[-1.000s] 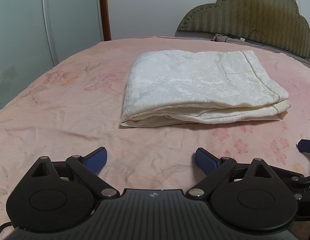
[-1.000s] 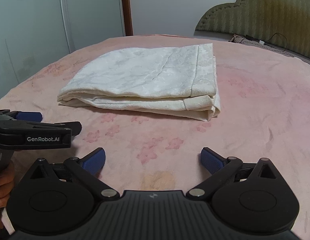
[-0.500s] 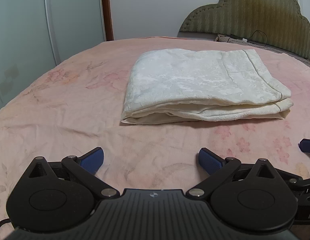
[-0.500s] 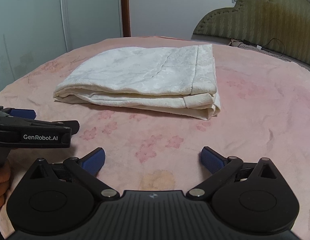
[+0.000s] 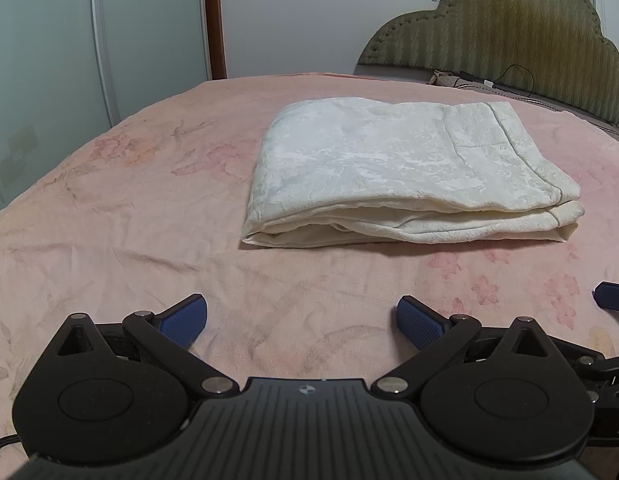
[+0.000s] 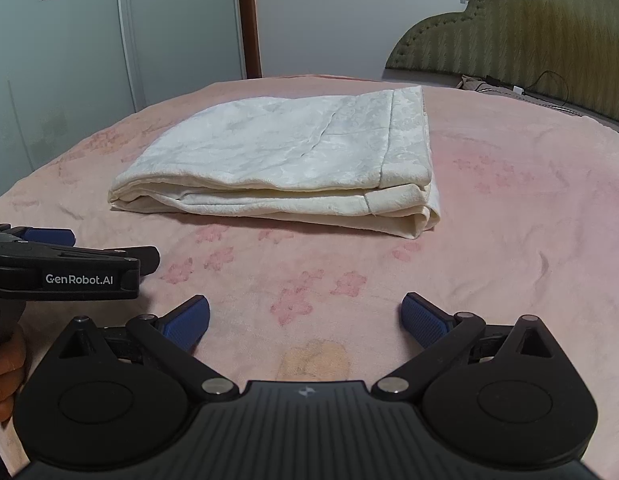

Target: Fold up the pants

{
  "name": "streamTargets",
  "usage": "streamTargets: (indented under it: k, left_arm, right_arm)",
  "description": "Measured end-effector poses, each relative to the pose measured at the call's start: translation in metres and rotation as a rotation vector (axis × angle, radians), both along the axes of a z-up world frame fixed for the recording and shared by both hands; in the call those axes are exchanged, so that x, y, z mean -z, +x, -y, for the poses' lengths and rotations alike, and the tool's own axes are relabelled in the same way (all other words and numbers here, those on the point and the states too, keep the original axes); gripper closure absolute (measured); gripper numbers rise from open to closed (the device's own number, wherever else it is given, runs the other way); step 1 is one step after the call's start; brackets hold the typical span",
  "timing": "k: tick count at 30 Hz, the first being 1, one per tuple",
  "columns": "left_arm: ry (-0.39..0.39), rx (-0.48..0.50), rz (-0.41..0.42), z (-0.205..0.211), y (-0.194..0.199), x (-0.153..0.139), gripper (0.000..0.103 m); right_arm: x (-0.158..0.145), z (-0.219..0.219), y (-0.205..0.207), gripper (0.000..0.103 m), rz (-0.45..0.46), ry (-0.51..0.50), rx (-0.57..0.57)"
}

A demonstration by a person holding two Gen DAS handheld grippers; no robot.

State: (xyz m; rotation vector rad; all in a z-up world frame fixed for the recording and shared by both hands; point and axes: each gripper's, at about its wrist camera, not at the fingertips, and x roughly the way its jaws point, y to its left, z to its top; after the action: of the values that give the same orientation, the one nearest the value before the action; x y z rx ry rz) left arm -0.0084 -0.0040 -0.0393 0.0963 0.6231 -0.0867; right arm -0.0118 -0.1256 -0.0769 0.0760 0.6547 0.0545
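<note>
Cream-white pants (image 5: 401,168) lie folded in a flat rectangular stack on the pink bed; they also show in the right wrist view (image 6: 293,160). My left gripper (image 5: 302,320) is open and empty, held back from the stack's near edge over bare bedspread. My right gripper (image 6: 305,322) is open and empty too, equally short of the stack. The left gripper's body shows at the left edge of the right wrist view (image 6: 69,272), held by a hand.
The pink flowered bedspread (image 5: 109,216) covers the bed. An olive padded headboard (image 5: 509,28) stands at the back right, with a cable (image 5: 517,76) and small items beside it. Pale wardrobe doors (image 5: 69,60) stand at the left.
Both grippers have drawn back and risen slightly from the folded pants. Both stay open. The pants have not moved.
</note>
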Motion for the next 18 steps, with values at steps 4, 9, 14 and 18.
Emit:
streamTargets:
  k: [4,9,14,18]
  left_arm:
    - [-0.004,0.001,-0.002,-0.0009,0.0000,0.0000,0.000]
    - [-0.006,0.000,-0.005,-0.0009,0.0001,-0.0004,0.000]
    - [-0.009,-0.001,-0.006,-0.0002,-0.0002,-0.0002,0.000]
    - [-0.011,-0.002,-0.007,0.0003,-0.0003,0.0003,0.000]
  right_arm:
    - [0.0000,0.0000,-0.0001,0.000,0.000,0.000,0.000]
    - [-0.0001,0.0000,-0.0001,0.000,0.000,0.000,0.000]
    - [-0.0001,0.0000,-0.0001,0.000,0.000,0.000,0.000]
    - [-0.0002,-0.0001,-0.0001,0.000,0.000,0.000,0.000]
